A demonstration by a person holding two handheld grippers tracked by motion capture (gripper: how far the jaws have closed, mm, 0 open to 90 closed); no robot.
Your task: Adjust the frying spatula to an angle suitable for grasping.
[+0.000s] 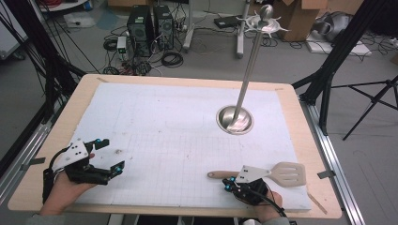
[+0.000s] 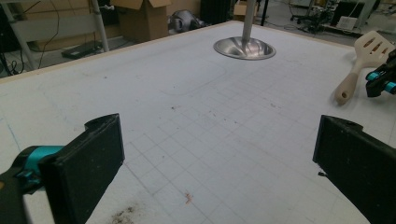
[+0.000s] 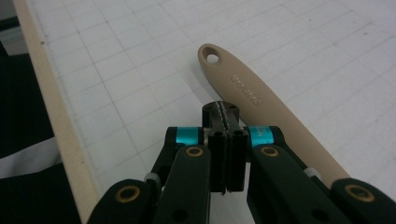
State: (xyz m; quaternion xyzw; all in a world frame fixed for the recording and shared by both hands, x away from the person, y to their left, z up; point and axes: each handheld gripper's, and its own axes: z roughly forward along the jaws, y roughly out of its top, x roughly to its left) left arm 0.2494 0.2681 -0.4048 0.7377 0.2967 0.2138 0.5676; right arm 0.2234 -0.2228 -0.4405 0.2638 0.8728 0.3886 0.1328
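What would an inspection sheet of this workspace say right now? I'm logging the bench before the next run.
Surface: white gridded mat on a wooden table; small stains and crumbs near the left tool.
Job's things: beige slotted spatula lying flat at the mat's near right; its handle lies beside the right tool, not between the jaws.
Clutter: steel stand with a tall pole, right of centre.
Grippers: left tool open, nothing between the jaws; right tool shut, empty.
Cables: black cable trails from the right tool; loose coils on the floor behind.
Surroundings: computer towers, cardboard boxes, tripod legs.
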